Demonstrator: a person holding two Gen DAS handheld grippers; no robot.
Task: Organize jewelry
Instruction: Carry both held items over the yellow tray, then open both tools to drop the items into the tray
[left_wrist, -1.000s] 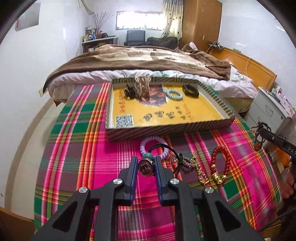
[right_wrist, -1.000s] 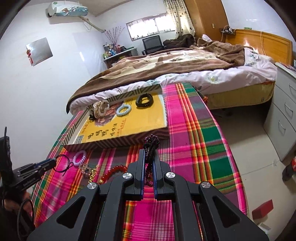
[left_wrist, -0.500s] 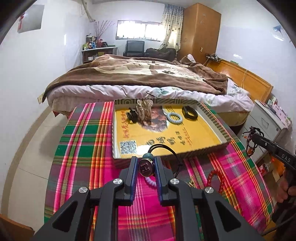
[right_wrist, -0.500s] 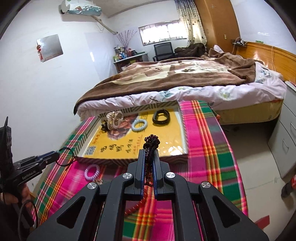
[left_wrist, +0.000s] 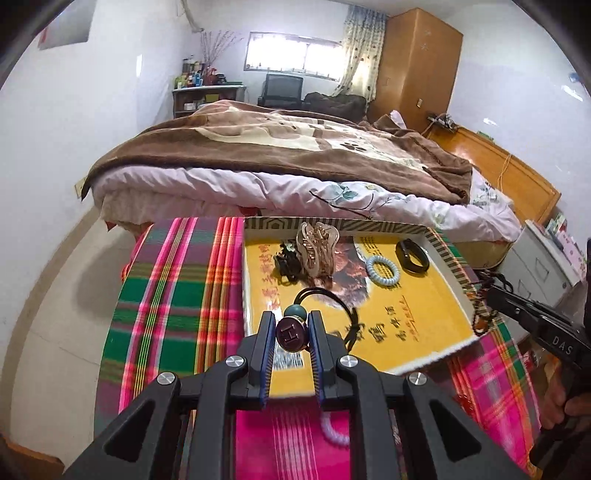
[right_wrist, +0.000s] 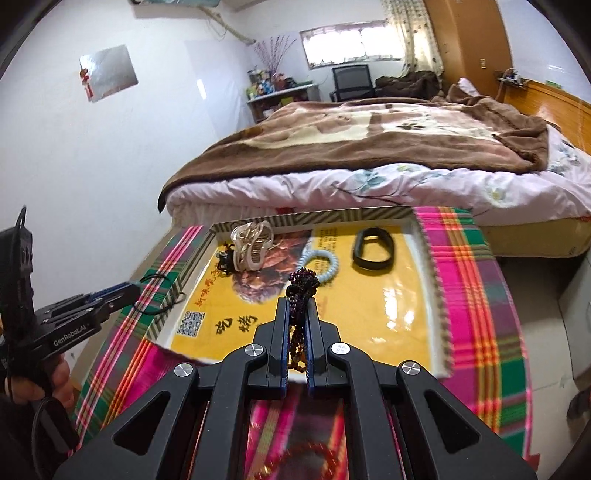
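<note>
The black cord hair tie with a round maroon "H" charm (left_wrist: 290, 334) is being pinched by the left tongs (left_wrist: 291, 341), which have advanced from over the plaid-covered surface (left_wrist: 173, 295) to above the shallow yellow-lined tray (left_wrist: 424, 314). The right tongs (right_wrist: 298, 332), pressed together on a dark purple beaded bracelet (right_wrist: 303, 284), have likewise carried it over the tray, suggesting both pieces are about ready for release beside the beige claw clip (left_wrist: 317, 245) ahead.
</note>
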